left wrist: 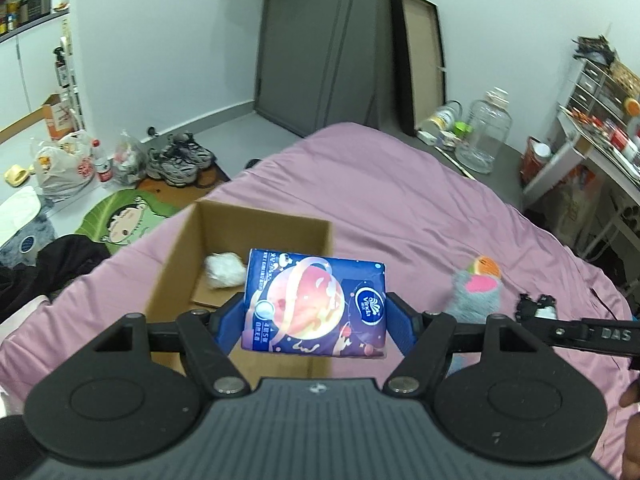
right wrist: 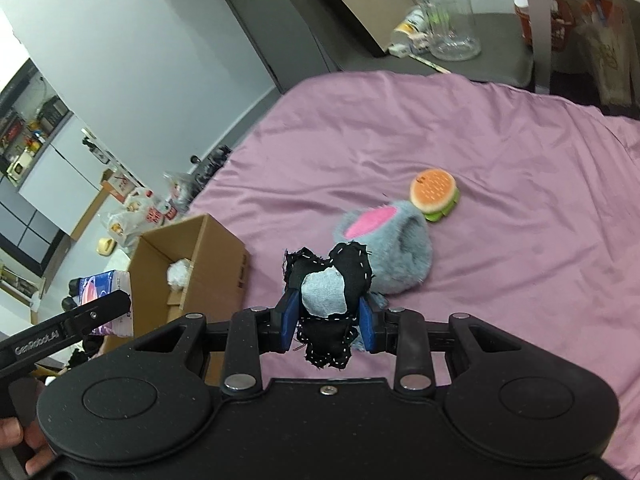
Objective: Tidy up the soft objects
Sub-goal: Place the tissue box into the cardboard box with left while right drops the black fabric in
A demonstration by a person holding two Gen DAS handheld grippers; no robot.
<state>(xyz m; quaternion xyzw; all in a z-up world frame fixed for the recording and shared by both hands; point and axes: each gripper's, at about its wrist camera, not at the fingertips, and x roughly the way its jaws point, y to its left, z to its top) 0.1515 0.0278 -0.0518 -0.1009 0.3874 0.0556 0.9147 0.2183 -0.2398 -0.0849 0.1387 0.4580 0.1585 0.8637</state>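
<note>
My left gripper [left wrist: 316, 316] is shut on a blue tissue pack [left wrist: 316, 300] and holds it above the near right part of an open cardboard box [left wrist: 176, 264]. A white fluffy ball [left wrist: 225, 270] lies inside the box. My right gripper [right wrist: 329, 320] is shut on a black and grey stitched fabric toy [right wrist: 326, 296], held above the bed to the right of the box [right wrist: 216, 252]. A grey and pink plush slipper [right wrist: 388, 248] and a burger toy [right wrist: 434, 194] lie on the pink bed sheet [right wrist: 480, 140] beyond it. The slipper also shows in the left wrist view [left wrist: 478, 292].
The bed's left edge drops to a floor with shoes [left wrist: 180, 160], plastic bags [left wrist: 64, 168] and a green mat [left wrist: 124, 224]. A clear jar [left wrist: 486, 132] and a desk [left wrist: 592, 148] stand past the bed's far right. The right gripper's arm [left wrist: 592, 336] lies across the bed.
</note>
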